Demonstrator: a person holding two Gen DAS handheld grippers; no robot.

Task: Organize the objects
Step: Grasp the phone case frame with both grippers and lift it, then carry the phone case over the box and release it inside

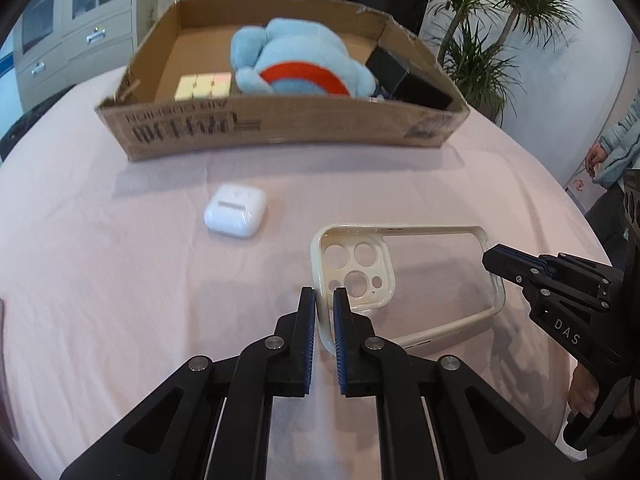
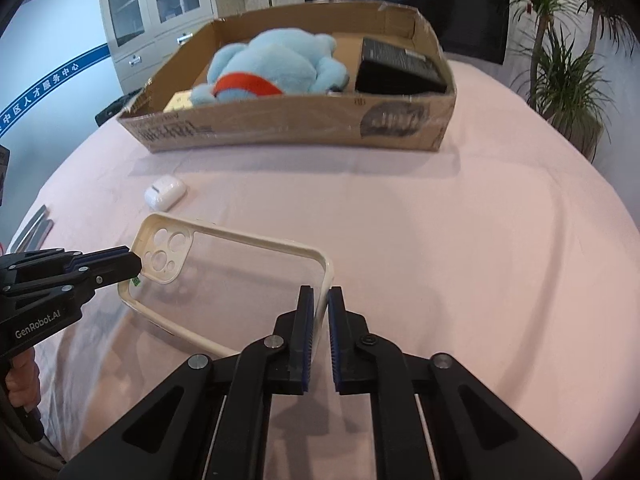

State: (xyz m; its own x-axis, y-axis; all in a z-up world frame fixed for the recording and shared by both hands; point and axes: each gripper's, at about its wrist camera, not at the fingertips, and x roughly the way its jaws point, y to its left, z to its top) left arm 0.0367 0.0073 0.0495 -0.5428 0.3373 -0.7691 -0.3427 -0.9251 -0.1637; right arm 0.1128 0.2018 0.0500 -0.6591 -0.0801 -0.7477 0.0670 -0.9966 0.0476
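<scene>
A clear phone case [image 1: 432, 280] with a cream rim is held a little above the pink tablecloth by both grippers. My left gripper [image 1: 324, 296] is shut on the case's rim at the camera-hole end. My right gripper [image 2: 321, 296] is shut on the rim at the other end [image 2: 326, 276]. Each gripper shows in the other's view: the right one [image 1: 494, 258], the left one [image 2: 134, 266]. A white earbuds case [image 1: 235, 216] lies on the cloth, also in the right wrist view [image 2: 165, 193]. The cardboard box [image 1: 280, 128] stands behind.
The box [image 2: 288, 128] holds a blue plush toy [image 1: 298, 62], a pale puzzle cube [image 1: 204, 86] and a black box [image 2: 396, 68]. Potted plants [image 2: 560, 60] stand at the right, a grey cabinet [image 2: 156, 16] at the left. A person [image 1: 618, 144] stands at the far right.
</scene>
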